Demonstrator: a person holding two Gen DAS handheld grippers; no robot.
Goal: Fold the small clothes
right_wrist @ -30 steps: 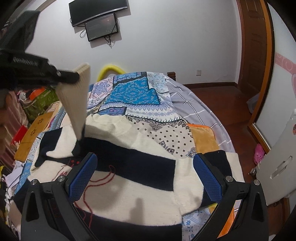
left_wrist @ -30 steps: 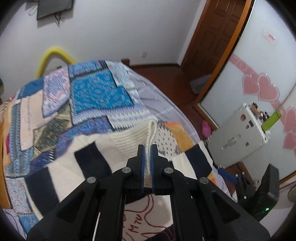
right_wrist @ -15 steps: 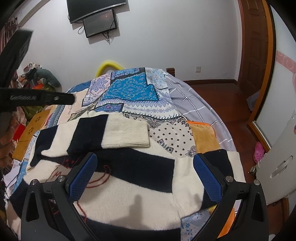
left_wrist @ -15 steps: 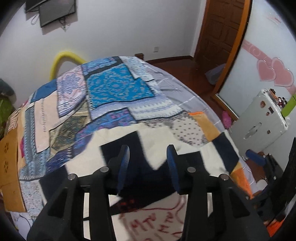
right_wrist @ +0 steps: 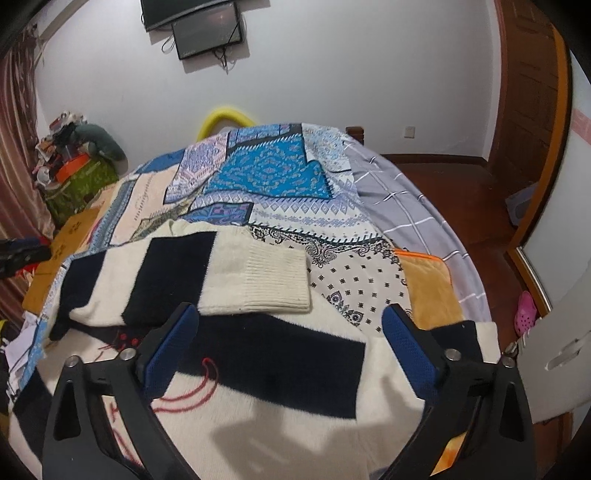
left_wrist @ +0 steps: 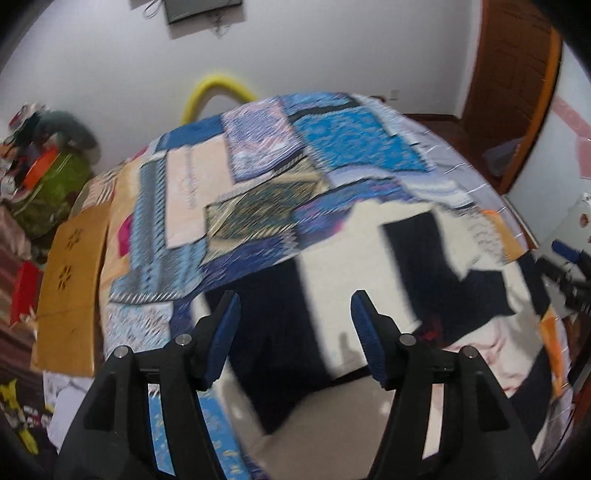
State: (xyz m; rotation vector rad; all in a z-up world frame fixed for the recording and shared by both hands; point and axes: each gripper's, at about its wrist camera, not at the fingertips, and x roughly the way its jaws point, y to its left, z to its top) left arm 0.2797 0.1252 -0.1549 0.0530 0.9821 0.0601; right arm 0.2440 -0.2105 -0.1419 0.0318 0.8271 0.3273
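The cream-and-navy striped sweater (right_wrist: 258,354) lies spread on the patchwork bedspread (right_wrist: 273,173), filling the lower half of the right wrist frame. One sleeve (right_wrist: 192,277) is folded across the body, its ribbed cuff (right_wrist: 275,280) ending at the frame's center. Red stitched lines (right_wrist: 192,387) mark the front at lower left; whether they form letters cannot be told. The sweater's right edge reaches the orange cloth (right_wrist: 428,284) near the bed's side, beyond which a grey checked sheet (right_wrist: 402,199) drops to bare wooden floor (right_wrist: 461,177).

The right gripper (right_wrist: 288,332) hovers over the sweater body just below the cuff, fingers wide apart and holding nothing. In the blurred left wrist view, the left gripper (left_wrist: 295,332) also stands spread and empty above a navy stripe of the sweater (left_wrist: 354,258). A cardboard box (left_wrist: 70,295) lines the bed at left. A wall-mounted screen (right_wrist: 207,33) hangs at the top.
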